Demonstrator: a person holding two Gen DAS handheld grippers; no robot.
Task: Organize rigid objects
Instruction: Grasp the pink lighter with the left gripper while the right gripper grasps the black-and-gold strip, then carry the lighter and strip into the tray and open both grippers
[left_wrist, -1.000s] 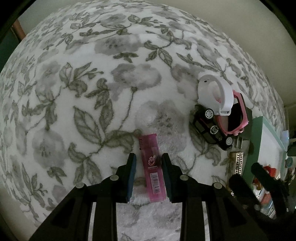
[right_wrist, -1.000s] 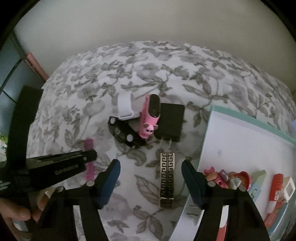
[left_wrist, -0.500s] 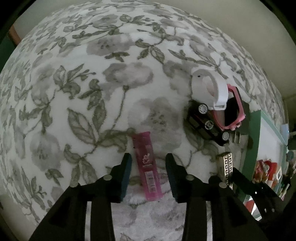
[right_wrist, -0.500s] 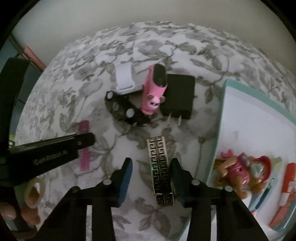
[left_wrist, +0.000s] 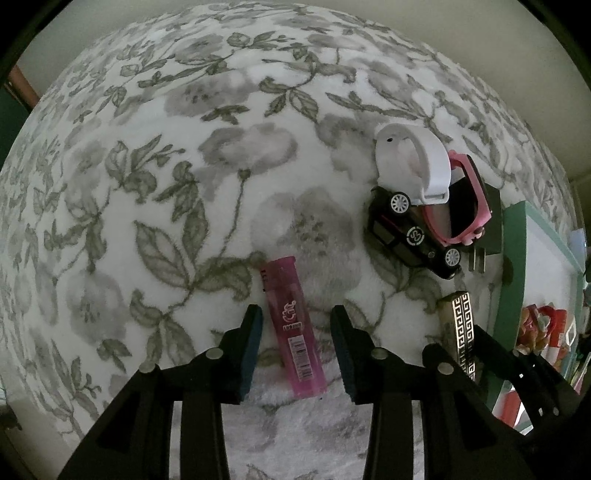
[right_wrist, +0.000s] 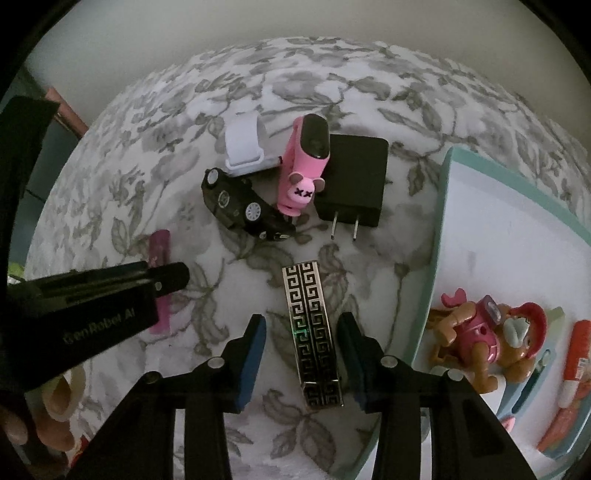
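Pink translucent plastic marks the slim lighter (left_wrist: 293, 328) that lies flat on the grey floral plush cloth (left_wrist: 184, 166), set lengthwise between the blue pads of the left gripper (left_wrist: 295, 350). Clear gaps are seen on both sides, so its jaws stand open and nothing is held. To the right, the gold-and-black key-patterned metal lighter (right_wrist: 312, 336) lies likewise between the pads of the right gripper (right_wrist: 301, 354), whose jaws are just now opening a little; no contact with the pads is seen. Just right of it the white tray with the teal rim (right_wrist: 441, 229) is found, already holding a brown-and-pink toy pup (right_wrist: 480, 343) and other small items. Farther off, a white watch band (right_wrist: 243, 149), a black toy car (right_wrist: 240, 210), a pink band with a mouse face (right_wrist: 301, 173) and a black plug adapter (right_wrist: 352, 181) are clustered, some touching.

The step in hand is judged to be a double pick-up, one lighter per gripper. Next, each pair of jaws must be closed squarely on the long sides, then lifted and carried toward the tray.
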